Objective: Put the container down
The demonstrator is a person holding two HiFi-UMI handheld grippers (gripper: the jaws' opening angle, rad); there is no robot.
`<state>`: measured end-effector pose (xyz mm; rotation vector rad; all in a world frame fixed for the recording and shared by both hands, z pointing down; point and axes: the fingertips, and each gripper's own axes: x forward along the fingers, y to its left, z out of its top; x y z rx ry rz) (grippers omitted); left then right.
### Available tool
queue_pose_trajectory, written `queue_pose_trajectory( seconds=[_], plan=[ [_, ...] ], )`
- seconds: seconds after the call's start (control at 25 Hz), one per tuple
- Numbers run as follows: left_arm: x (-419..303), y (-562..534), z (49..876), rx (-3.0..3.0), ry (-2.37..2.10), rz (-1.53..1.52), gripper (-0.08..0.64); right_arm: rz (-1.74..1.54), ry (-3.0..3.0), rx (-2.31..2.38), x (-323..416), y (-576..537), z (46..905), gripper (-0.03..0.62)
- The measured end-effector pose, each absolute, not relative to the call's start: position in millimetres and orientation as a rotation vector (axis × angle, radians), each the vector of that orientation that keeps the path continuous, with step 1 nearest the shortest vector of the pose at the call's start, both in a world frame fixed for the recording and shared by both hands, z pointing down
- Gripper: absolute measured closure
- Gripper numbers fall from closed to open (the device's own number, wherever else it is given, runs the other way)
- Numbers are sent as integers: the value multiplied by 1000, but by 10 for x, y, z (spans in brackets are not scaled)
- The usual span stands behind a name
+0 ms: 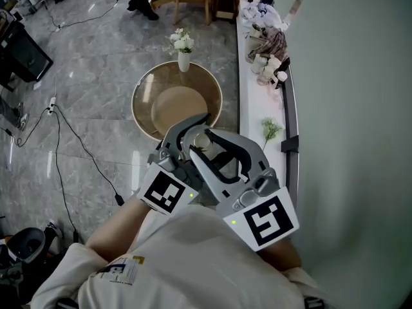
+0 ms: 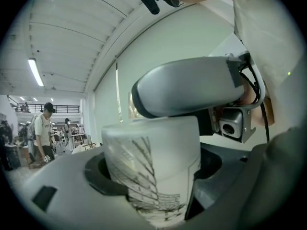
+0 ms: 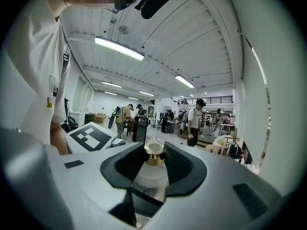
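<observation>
Both grippers hold one white container between them, in front of my chest. In the head view only its pale top [image 1: 202, 140] shows, between the left gripper [image 1: 188, 148] and the right gripper [image 1: 217, 154]. The left gripper view shows its white cylindrical body [image 2: 158, 147], printed with thin dark branch lines, seated in the left gripper [image 2: 149, 198], whose jaws are shut on it. The right gripper view shows its gold neck [image 3: 154, 153] and white shoulder between the black pads [image 3: 184, 169] of the right gripper [image 3: 154, 166], which is shut on it.
Below the grippers stands a round glass-topped table [image 1: 143, 98] with a small vase of white flowers [image 1: 183, 46] at its far edge. A white counter [image 1: 247, 102] with clutter runs along the right wall. Cables [image 1: 61, 150] lie on the floor. People [image 3: 196, 121] stand far off.
</observation>
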<state>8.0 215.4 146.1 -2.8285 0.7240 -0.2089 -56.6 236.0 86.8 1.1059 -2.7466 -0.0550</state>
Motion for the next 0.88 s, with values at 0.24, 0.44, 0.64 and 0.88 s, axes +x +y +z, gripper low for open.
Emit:
queue_pose_trajectory(
  seconds=[0.24, 0.44, 0.64, 0.88],
  plan=[
    [-71, 1555, 1502, -2850, 690, -246, 199, 1, -2736, 1131, -714, 1728, 880, 462],
    [-226, 1072, 1490, -2857, 655, -236, 199, 32, -2723, 1150, -879, 1224, 872, 462],
    [-401, 556, 1515, -2860, 639, -231, 199, 67, -2706, 1152, -1050, 701, 908, 462],
    [-552, 38, 1622, -2881, 604, -150, 199, 93, -2688, 1204, -1234, 140, 987, 463]
  ],
)
